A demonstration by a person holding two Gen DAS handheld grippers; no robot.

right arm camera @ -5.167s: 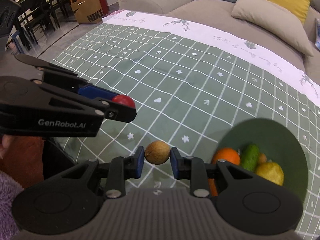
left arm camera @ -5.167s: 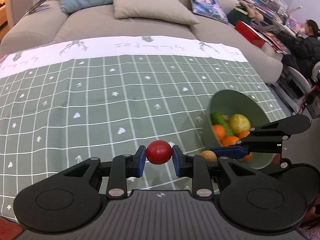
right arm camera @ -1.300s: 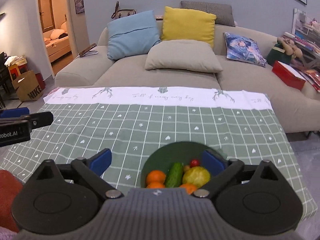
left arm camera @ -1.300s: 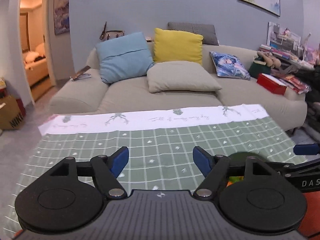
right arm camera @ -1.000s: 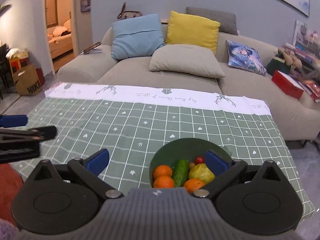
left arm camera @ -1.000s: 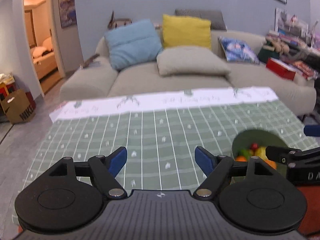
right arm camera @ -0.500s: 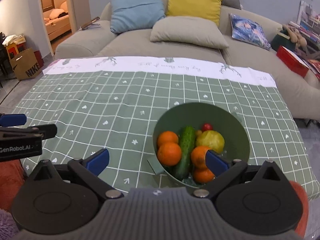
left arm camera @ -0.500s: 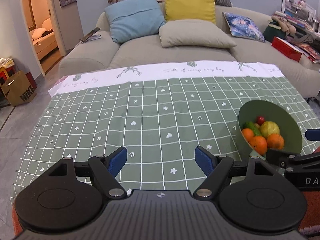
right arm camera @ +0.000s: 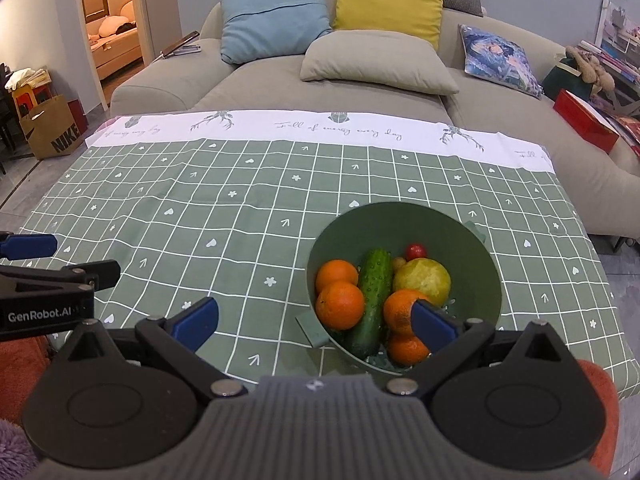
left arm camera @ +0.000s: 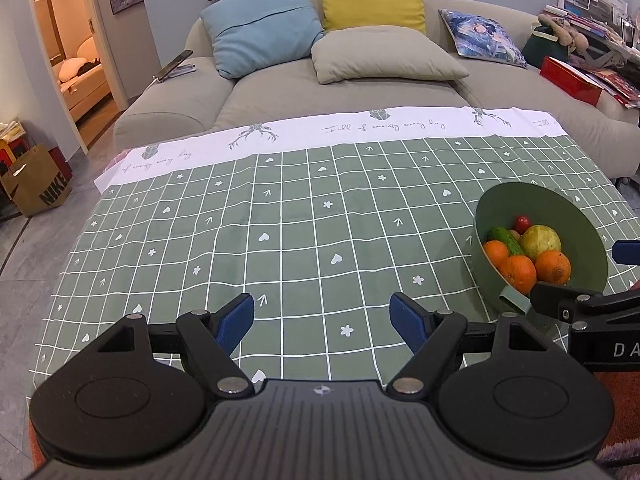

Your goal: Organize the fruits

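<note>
A green bowl [right arm camera: 400, 216] stands on the green checked tablecloth [right arm camera: 240, 200] at the right front. It holds several oranges [right arm camera: 340, 304], a cucumber [right arm camera: 370, 296], a yellow-green fruit [right arm camera: 422, 278], a small red fruit [right arm camera: 415, 251] and a small brown fruit. My right gripper [right arm camera: 314, 320] is open and empty, just in front of the bowl. My left gripper [left arm camera: 322, 318] is open and empty over the cloth, left of the bowl [left arm camera: 560, 208]. Each gripper shows at the edge of the other's view.
A grey sofa [right arm camera: 360, 80] with blue, yellow, beige and patterned cushions runs behind the table. A paper bag [left arm camera: 38, 188] stands on the floor at the left. A red box [right arm camera: 584, 120] and clutter lie at the right.
Both grippers have tilted down and come closer to the table, so the bowl looks larger. Five seconds ago they held a red and a brown fruit; both are open now.
</note>
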